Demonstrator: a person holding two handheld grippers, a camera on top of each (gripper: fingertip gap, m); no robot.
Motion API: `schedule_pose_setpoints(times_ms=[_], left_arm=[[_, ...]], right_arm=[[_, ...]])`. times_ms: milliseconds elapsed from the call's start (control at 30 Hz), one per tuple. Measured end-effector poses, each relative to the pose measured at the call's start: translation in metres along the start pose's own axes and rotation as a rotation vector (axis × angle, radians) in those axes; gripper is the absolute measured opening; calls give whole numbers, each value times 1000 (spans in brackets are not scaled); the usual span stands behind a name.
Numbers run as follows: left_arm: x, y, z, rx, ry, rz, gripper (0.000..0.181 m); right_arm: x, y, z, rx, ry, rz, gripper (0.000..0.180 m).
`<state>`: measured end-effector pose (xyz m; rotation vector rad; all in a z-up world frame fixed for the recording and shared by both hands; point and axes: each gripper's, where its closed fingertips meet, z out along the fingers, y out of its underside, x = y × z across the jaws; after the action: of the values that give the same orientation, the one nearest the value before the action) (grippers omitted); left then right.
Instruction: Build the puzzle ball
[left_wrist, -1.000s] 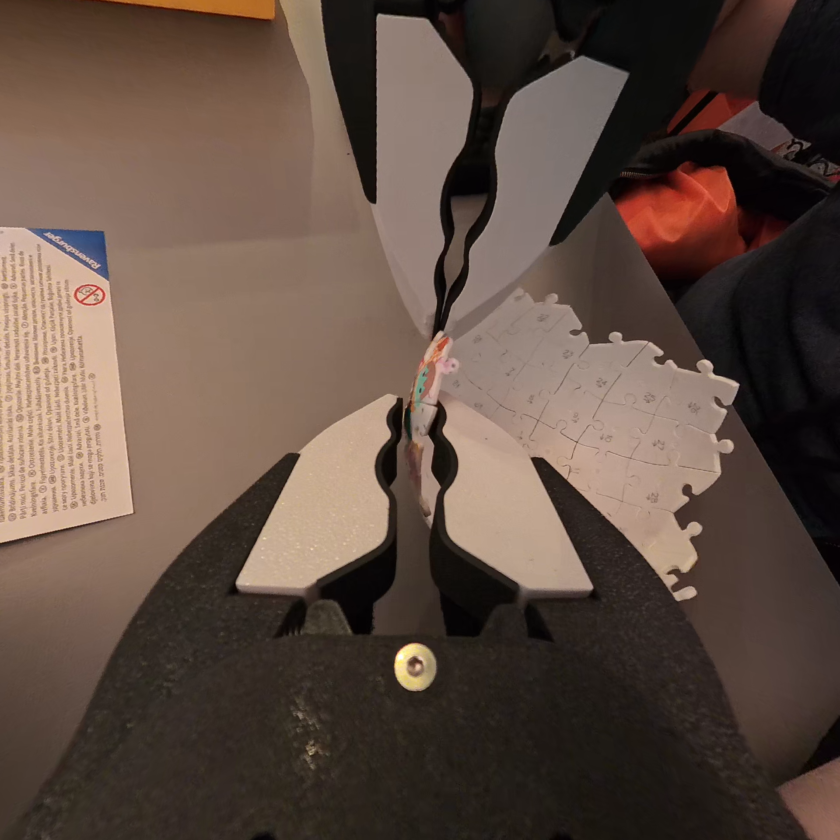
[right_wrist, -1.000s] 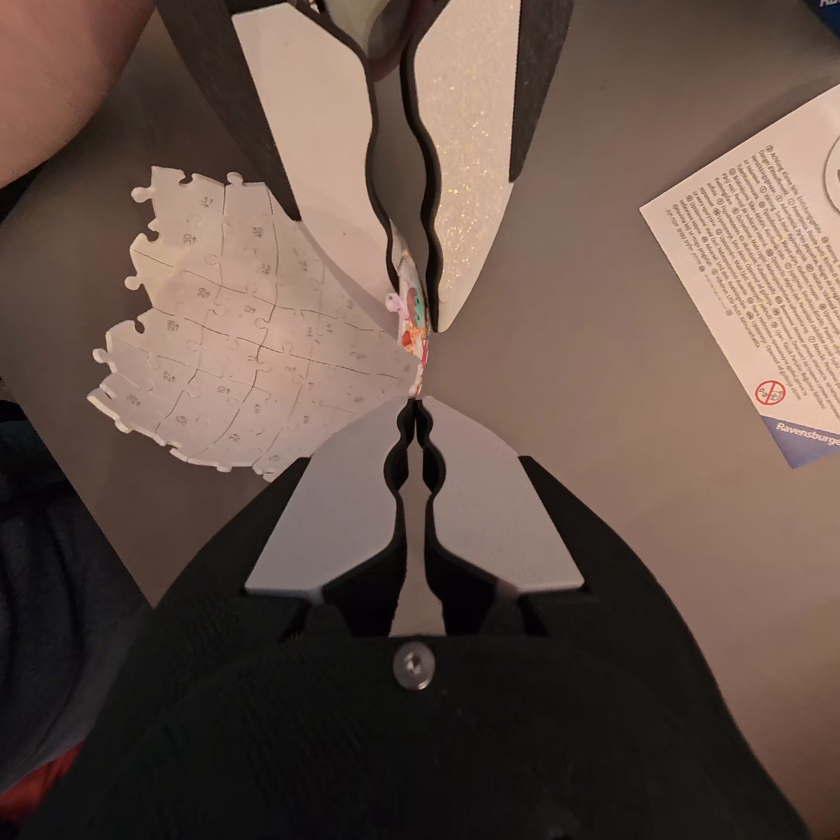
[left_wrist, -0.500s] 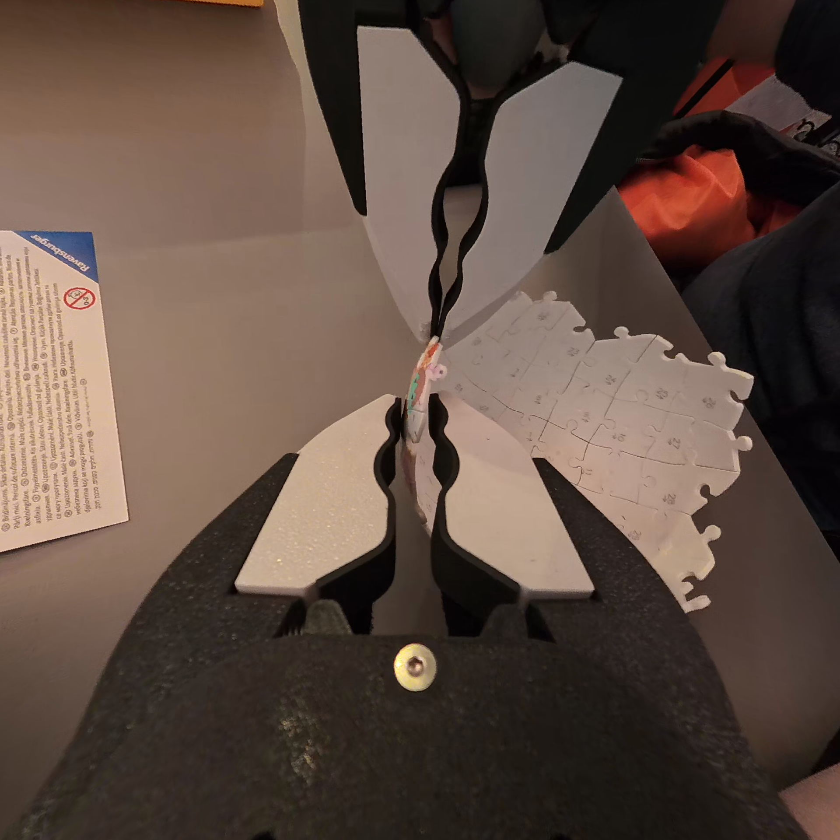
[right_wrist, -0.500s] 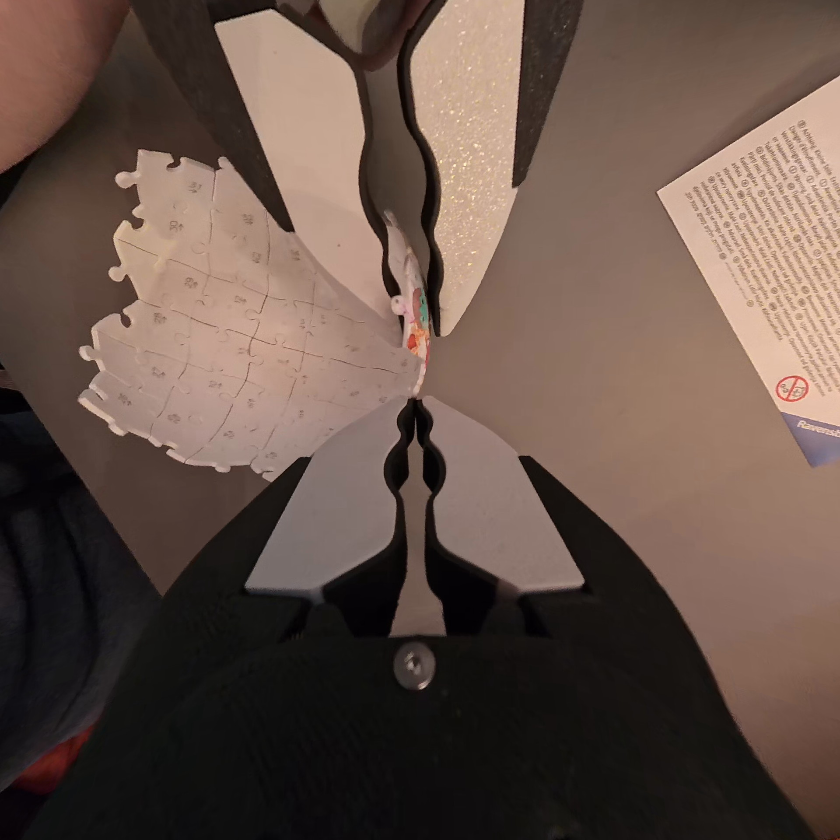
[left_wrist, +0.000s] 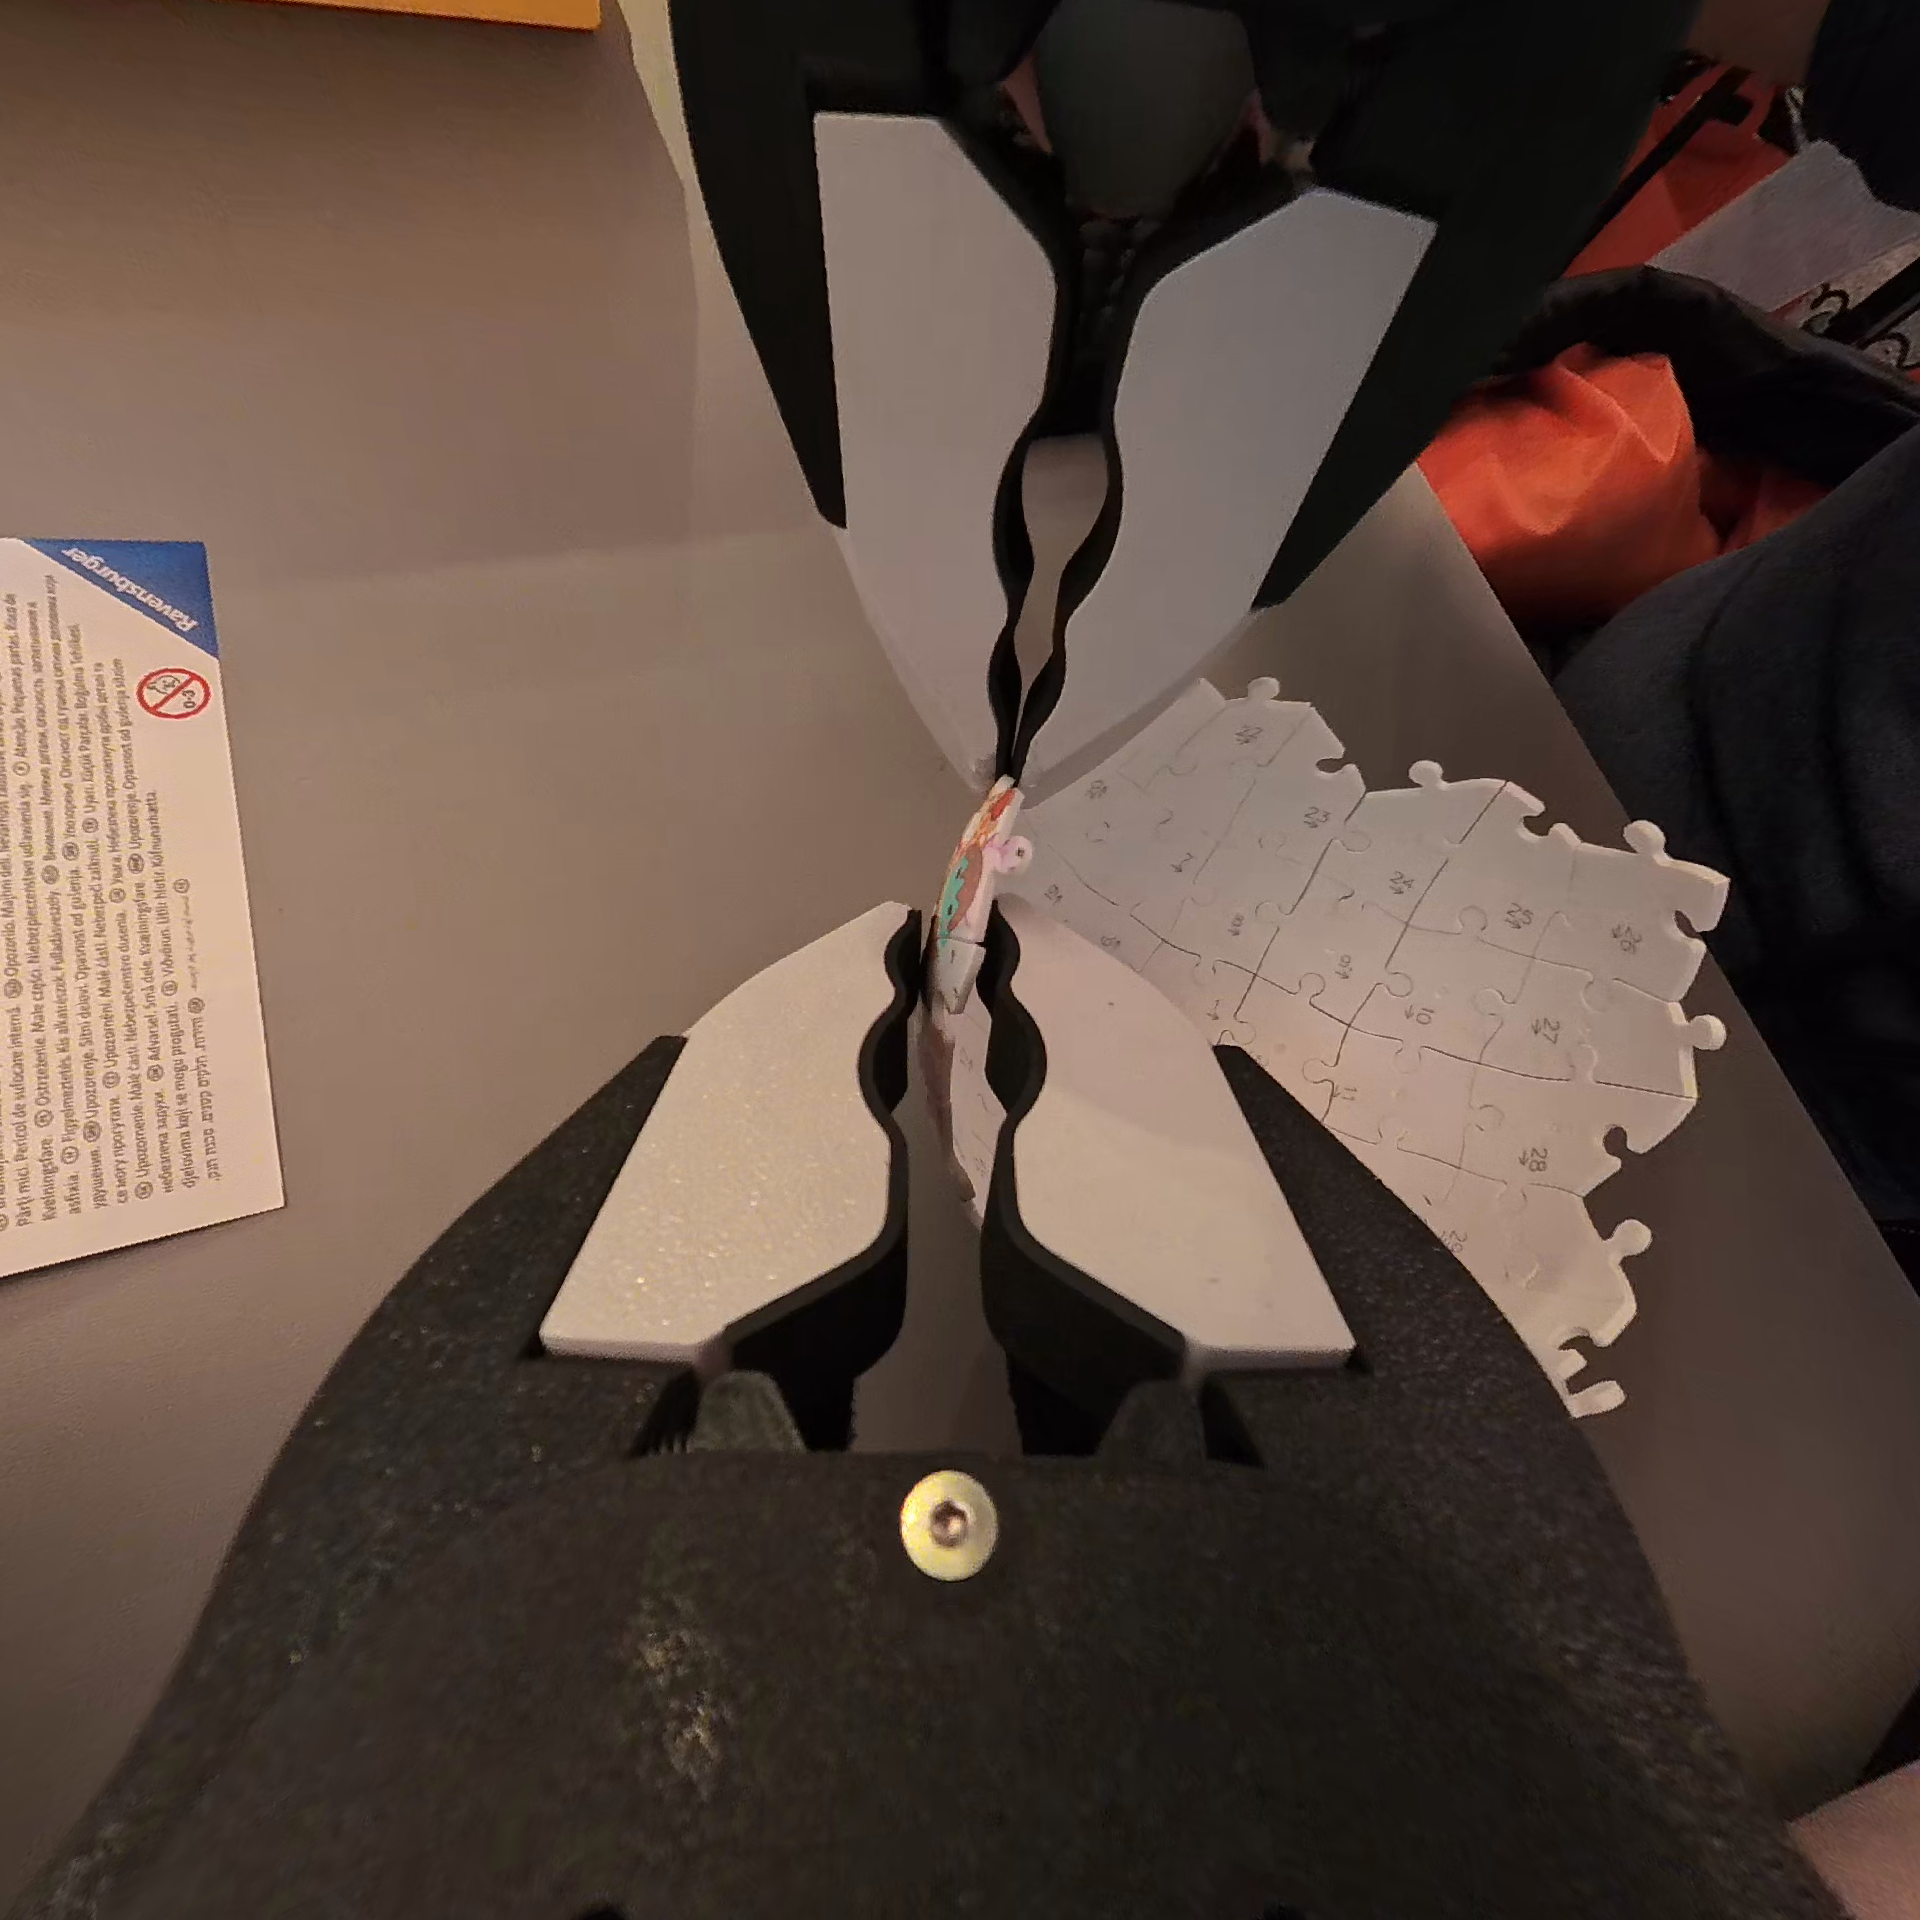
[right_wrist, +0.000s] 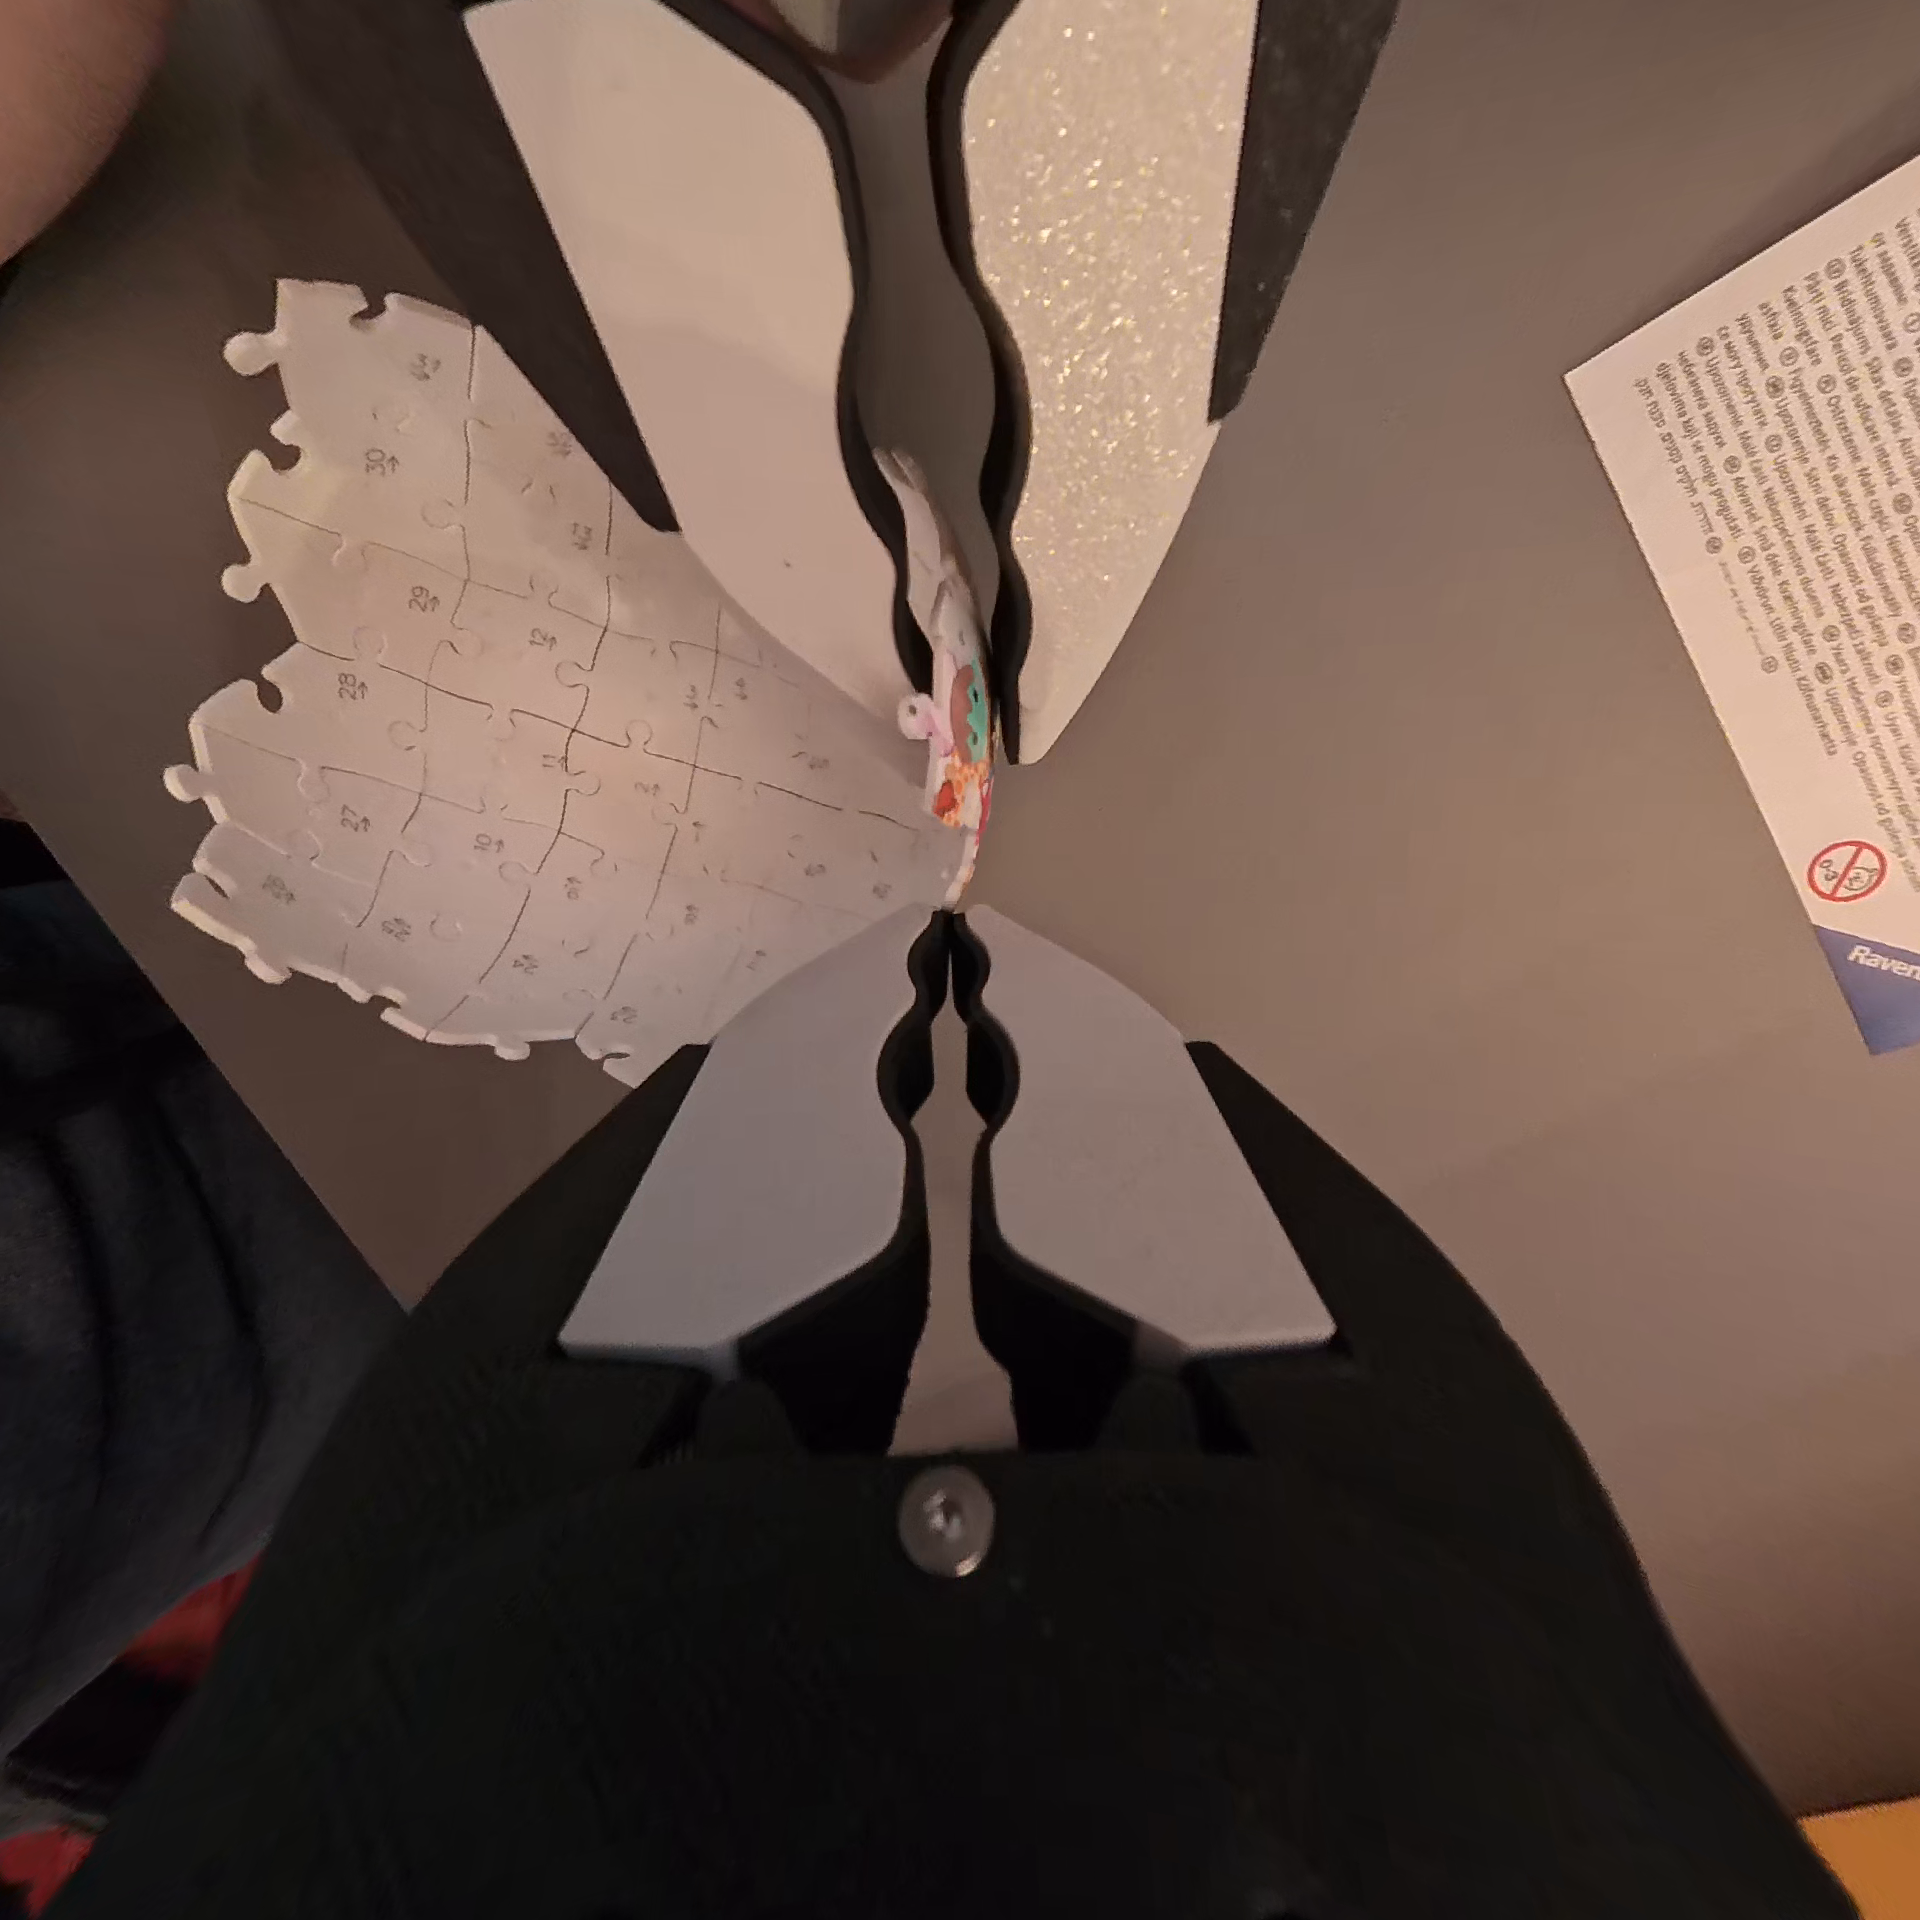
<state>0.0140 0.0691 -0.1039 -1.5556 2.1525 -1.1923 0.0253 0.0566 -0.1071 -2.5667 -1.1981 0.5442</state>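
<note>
In the left wrist view, the left tool (left_wrist: 958, 961) is clamped on the rim of the partly built puzzle ball (left_wrist: 1403, 966) — a curved shell of joined pieces held edge-on above the grey tabletop (left_wrist: 468, 416), its white numbered inside fanning out to the right. The right tool (left_wrist: 1008, 774) comes from opposite, its tips pinched on the same rim just beyond. A printed leaflet (left_wrist: 114, 894) lies well apart on the left. In the right wrist view, the right tool (right_wrist: 951, 920) is closed to a sliver on the shell's edge, with the left tool (right_wrist: 956, 623) gripping the coloured rim above. The step in hand looks like pressing or seating a rim piece; next, probably, one tool lets go for a fresh piece while the other steadies the shell.
</note>
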Motion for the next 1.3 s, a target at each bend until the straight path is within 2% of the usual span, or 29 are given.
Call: schedule_pose_setpoints(times_ms=[333,667,867,1300], left_arm=[[-1,0,2,-4,-9,5,5],[-1,0,2,-1,-9,6,5],[-1,0,3,-5,-10,9,5],[-1,-2,4,-9,-12,-3,5]], right_arm=[[2,1,0,-1,15,16,9],[2,-1,7,-10,-87,93,16],[-2,-1,13,-46,-122,126,8],[-2,2,16,-61,-94,190,6]])
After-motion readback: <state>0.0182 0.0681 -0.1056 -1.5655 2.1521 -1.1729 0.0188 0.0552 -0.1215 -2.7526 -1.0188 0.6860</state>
